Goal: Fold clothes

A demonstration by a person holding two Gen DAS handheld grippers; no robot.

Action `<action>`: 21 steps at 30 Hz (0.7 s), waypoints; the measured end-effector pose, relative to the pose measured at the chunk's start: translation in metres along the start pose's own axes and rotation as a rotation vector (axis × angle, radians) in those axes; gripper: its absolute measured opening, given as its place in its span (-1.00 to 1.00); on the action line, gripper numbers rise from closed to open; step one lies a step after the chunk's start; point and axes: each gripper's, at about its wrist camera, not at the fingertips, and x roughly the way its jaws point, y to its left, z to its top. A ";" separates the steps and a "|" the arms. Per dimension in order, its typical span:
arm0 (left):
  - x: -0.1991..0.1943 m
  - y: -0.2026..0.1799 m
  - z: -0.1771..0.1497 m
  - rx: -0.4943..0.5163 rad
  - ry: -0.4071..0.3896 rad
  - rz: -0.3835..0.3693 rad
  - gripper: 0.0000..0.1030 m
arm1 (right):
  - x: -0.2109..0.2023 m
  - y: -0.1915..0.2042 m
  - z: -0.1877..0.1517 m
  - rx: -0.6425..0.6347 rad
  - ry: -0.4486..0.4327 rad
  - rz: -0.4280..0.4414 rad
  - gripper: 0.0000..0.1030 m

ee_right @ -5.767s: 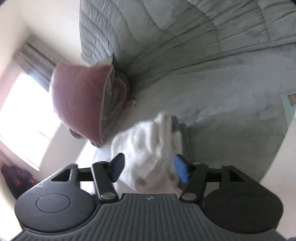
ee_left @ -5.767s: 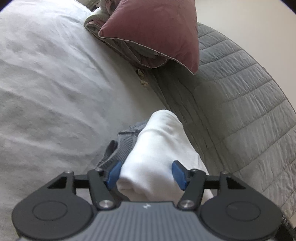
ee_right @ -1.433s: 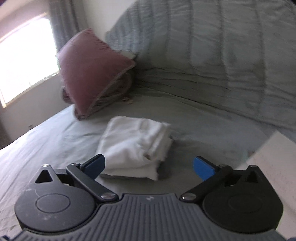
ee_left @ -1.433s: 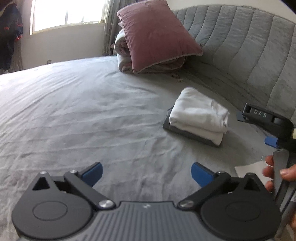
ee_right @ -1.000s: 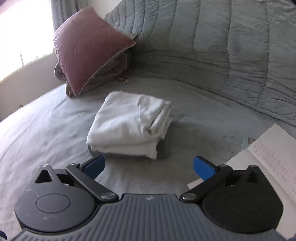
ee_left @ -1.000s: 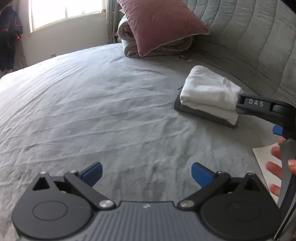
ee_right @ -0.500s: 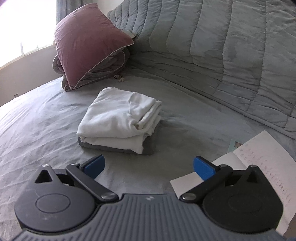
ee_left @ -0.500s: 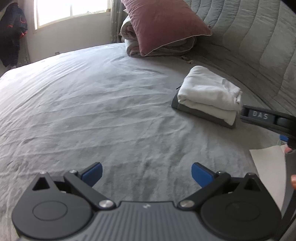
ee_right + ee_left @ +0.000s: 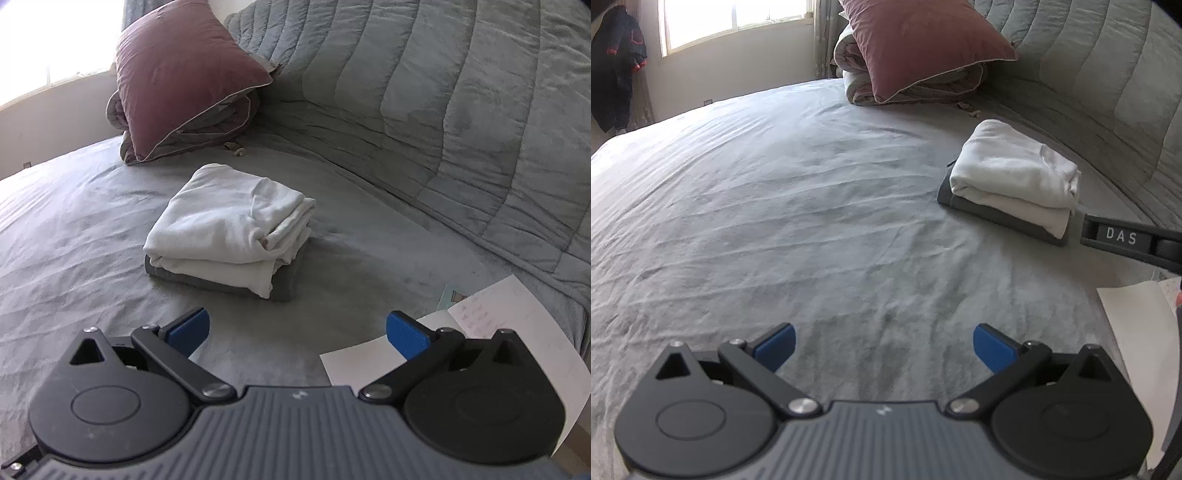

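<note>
A folded white garment (image 9: 1015, 173) (image 9: 229, 221) lies on top of a folded dark grey garment (image 9: 1001, 218) (image 9: 284, 284) on the grey bed. My left gripper (image 9: 884, 345) is open and empty, low over the bed, well short and left of the stack. My right gripper (image 9: 297, 330) is open and empty, a little in front of the stack. Part of the right gripper's body, marked DAS (image 9: 1126, 238), shows at the right edge of the left wrist view.
A maroon pillow (image 9: 923, 48) (image 9: 184, 74) rests on a rolled grey duvet (image 9: 916, 86) by the quilted grey headboard (image 9: 443, 92). A sheet of paper (image 9: 480, 332) (image 9: 1137, 332) lies at the bed's right edge. A window (image 9: 735, 18) and a hanging dark jacket (image 9: 617, 62) are at the far left.
Both grippers let go of the white garment, left it on the grey one, opened wide and drew back from the stack. In the last half second they moved back only a little.
</note>
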 end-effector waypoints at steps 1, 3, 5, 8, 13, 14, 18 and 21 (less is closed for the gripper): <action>0.001 0.000 0.000 0.001 0.004 0.002 0.99 | -0.001 0.001 0.000 -0.007 0.000 0.001 1.00; 0.003 -0.001 -0.002 0.000 0.012 0.004 0.99 | -0.003 0.001 -0.001 -0.015 0.004 0.010 1.00; 0.004 -0.001 -0.003 0.001 0.018 0.008 0.99 | -0.004 0.001 -0.002 -0.021 0.016 0.019 1.00; 0.005 0.000 -0.004 0.001 0.020 0.012 0.99 | -0.005 0.001 -0.003 -0.026 0.026 0.025 1.00; 0.005 0.000 -0.004 -0.010 0.023 0.004 0.99 | -0.006 -0.001 -0.003 -0.028 0.029 0.021 1.00; 0.004 0.000 -0.004 -0.009 0.024 0.002 0.99 | -0.005 -0.002 -0.003 -0.028 0.031 0.019 1.00; 0.006 -0.004 -0.007 0.003 0.031 0.006 0.99 | -0.004 -0.006 -0.004 -0.025 0.040 0.014 1.00; 0.007 -0.005 -0.009 0.002 0.035 0.012 0.99 | -0.004 -0.007 -0.004 -0.027 0.038 0.011 1.00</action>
